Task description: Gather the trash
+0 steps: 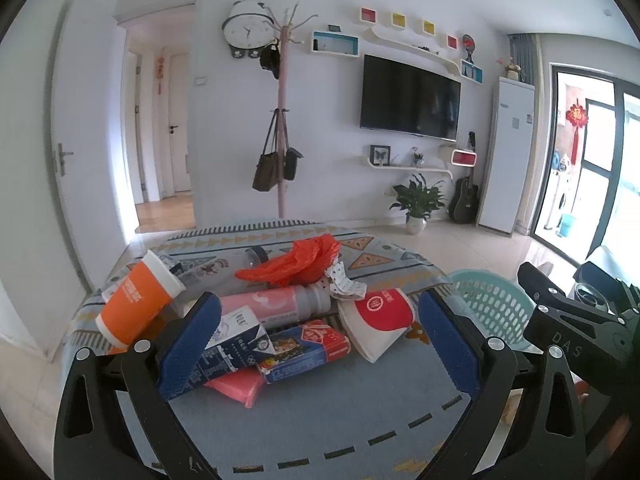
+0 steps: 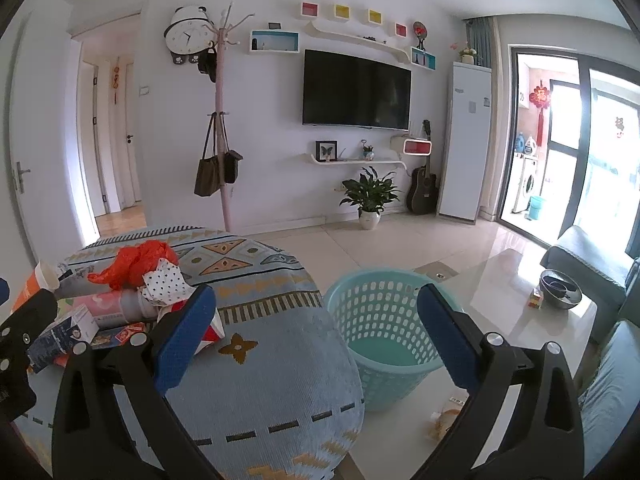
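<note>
A heap of trash lies on a patterned blue rug: an orange cup (image 1: 134,308), a red plastic bag (image 1: 296,262), a pink and grey bottle (image 1: 280,304), a dark blue carton (image 1: 236,344), a red and blue packet (image 1: 306,350), a red and white paper cup (image 1: 378,322) and spotted crumpled paper (image 1: 344,284). My left gripper (image 1: 320,340) stands open just in front of the heap, holding nothing. A teal plastic basket (image 2: 380,320) sits on the floor to the rug's right, with nothing in it. My right gripper (image 2: 316,340) hangs open before the basket.
A glass coffee table (image 2: 520,300) with a dark bowl (image 2: 560,290) and a small cube stands right of the basket, a grey sofa beyond it. Crumbs and a wrapper (image 2: 444,420) lie on the tile floor. A coat stand (image 2: 222,140), plant (image 2: 370,196) and guitar line the far wall.
</note>
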{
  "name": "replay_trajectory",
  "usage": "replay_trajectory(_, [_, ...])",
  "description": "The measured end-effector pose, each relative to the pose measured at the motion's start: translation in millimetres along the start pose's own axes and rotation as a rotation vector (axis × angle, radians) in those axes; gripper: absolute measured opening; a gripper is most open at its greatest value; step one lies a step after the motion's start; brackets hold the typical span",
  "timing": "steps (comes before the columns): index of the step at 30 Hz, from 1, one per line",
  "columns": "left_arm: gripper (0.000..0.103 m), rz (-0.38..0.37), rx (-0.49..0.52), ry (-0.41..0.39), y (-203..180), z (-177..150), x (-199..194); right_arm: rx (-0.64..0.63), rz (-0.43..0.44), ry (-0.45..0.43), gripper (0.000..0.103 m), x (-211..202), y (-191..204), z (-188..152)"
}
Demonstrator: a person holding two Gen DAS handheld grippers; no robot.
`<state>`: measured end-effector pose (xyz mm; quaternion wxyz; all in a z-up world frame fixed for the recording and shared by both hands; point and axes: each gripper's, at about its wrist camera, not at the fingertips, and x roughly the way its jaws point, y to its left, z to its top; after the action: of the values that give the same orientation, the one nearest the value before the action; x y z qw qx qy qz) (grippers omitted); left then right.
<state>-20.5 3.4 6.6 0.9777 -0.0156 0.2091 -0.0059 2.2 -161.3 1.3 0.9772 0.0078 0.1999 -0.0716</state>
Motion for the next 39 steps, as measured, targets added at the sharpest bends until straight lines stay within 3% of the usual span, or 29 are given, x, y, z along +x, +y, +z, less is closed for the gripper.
replay_trajectory(39, [0.096, -0.029, -0.029, 0.027, 4.5, -4.2, 1.8, 0.008, -0.013, 0.019, 0.096, 0.0, -3.0, -3.1])
